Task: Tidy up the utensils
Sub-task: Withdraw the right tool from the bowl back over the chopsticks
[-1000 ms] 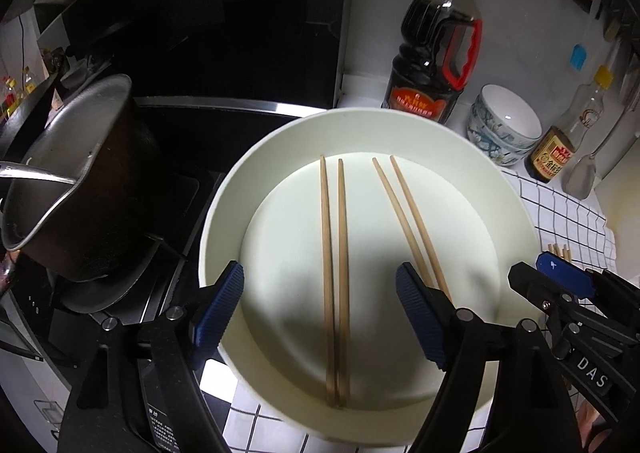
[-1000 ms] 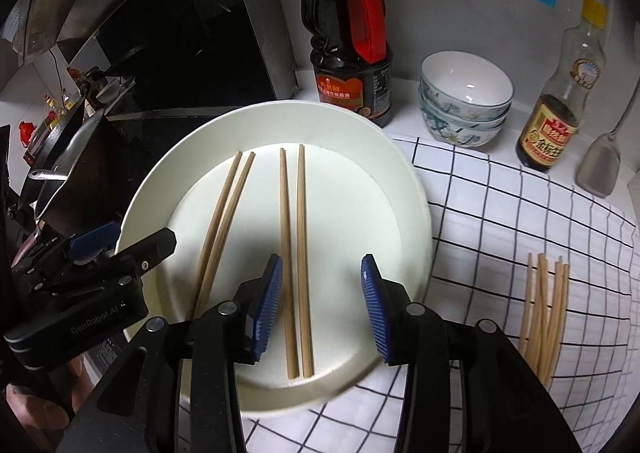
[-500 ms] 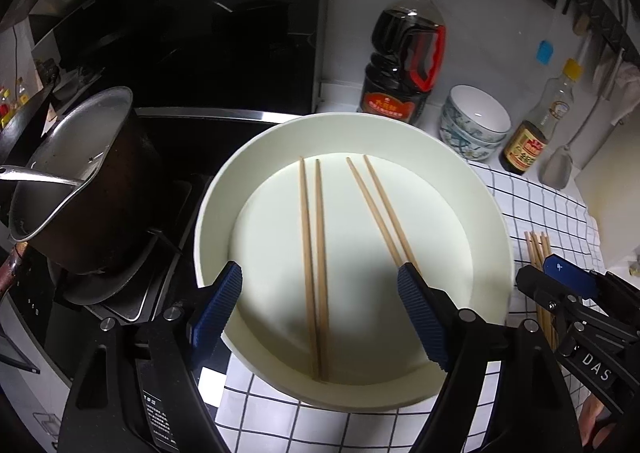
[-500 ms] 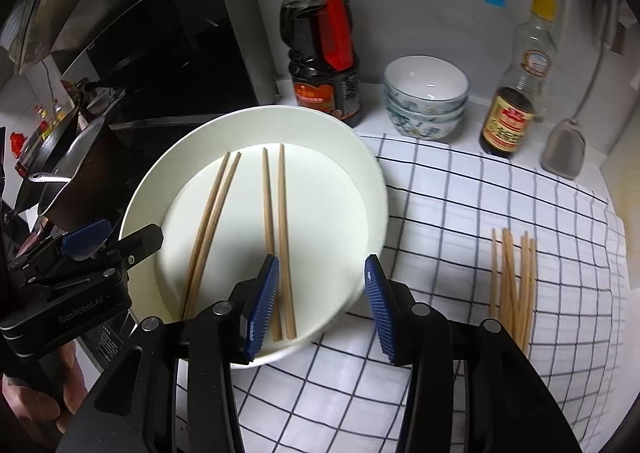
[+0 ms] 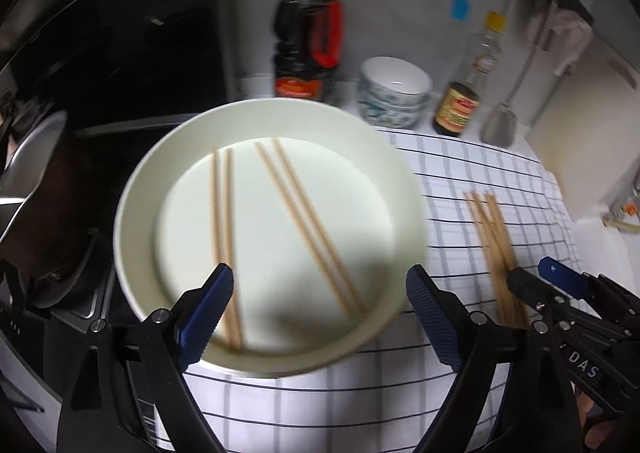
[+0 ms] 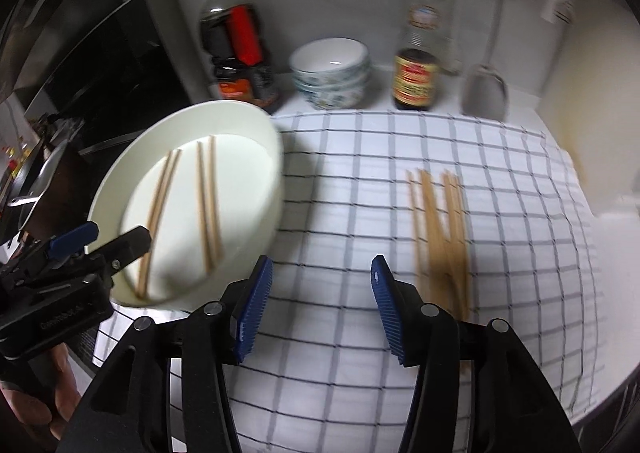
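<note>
Both tongs wide, empty; right tongs (image 6: pixel 316 297) shifted off plate (image 6: pixel 264 133) toward loose chopsticks (image 6: pixel 440 229).

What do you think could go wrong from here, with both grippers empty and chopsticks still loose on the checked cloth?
1. The loose chopsticks lie crossed in a heap on the checked cloth; the open right gripper may well pinch several at once.
2. The white plate seems to overhang the counter edge beside the stove, so a nudge from the open left gripper might tip it.
3. Both views are blurred, so aim may be off.
</note>
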Motion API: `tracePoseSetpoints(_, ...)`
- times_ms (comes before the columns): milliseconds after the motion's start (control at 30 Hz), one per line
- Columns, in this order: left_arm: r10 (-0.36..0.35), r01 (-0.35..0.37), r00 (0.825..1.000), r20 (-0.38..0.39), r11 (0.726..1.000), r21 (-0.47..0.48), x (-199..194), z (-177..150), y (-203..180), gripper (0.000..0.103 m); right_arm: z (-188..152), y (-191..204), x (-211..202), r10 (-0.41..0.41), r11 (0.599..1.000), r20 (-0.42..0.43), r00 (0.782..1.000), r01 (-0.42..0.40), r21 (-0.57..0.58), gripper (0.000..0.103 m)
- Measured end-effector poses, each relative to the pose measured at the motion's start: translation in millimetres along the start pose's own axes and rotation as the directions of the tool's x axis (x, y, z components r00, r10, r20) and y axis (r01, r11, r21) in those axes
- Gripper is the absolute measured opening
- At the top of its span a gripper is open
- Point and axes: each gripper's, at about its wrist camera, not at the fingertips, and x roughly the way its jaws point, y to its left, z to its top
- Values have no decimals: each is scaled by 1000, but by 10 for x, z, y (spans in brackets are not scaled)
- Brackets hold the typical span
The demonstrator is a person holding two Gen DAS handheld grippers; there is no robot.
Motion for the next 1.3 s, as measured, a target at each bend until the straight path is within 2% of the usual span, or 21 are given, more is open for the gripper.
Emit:
tracePoseSetpoints(200, -40, 41, 999, -9, 997, 59, 34, -47, -512, 88, -145, -578, -120, -54, 996, -2, 999, 54, 67, 50)
tracePoseSetpoints(367, -53, 53, 999, -12, 996, 70, 111, -117, -910, 91, -251, -1050, -155, -76, 995, -6, 997, 76, 71, 52)
tracePoseSetpoints(467, -34, 35, 999, -22, 998, 58, 189, -177, -1120, 91, -299, -1268, -146, -69, 996, 0, 998, 69, 56, 52)
tracePoseSetpoints(633, 41, -40, 998, -42, 999, 26, 342, -328, -1363, 93, -391, -1558, 57, -27, 1000, -8, 1000, 27, 4, 52)
tracePoseSetpoints(767, 69, -69, 996, -62, 998, 2, 482, -409, -1432, 93, -416, -1668, 283, 0, 1000, -29, 1000, 0, -3, 52)
tracePoseSetpoints(900, 85, -84, 994, -65, 996, 28, 628, -451, -1495, 93, -417, -1710, 474, 30, 999, -24, 999, -29, 28, 52)
tracePoseSetpoints(1033, 72, -68, 995, -73, 996, 56, 787, -455, -1556, 93, -370, -1681, 648, 19, 998, -20, 1000, -18, 58, 52)
tracePoseSetpoints(1133, 66, -62, 996, -58, 996, 57, 857, -455, -1581, 93, -346, -1630, 767, 10, 999, -33, 999, -8, 48, 52)
tracePoseSetpoints(1300, 53, -49, 996, -75, 997, 55, 1001, -453, -1607, 93, -338, -1575, 873, -19, 999, -35, 999, 20, 27, 52)
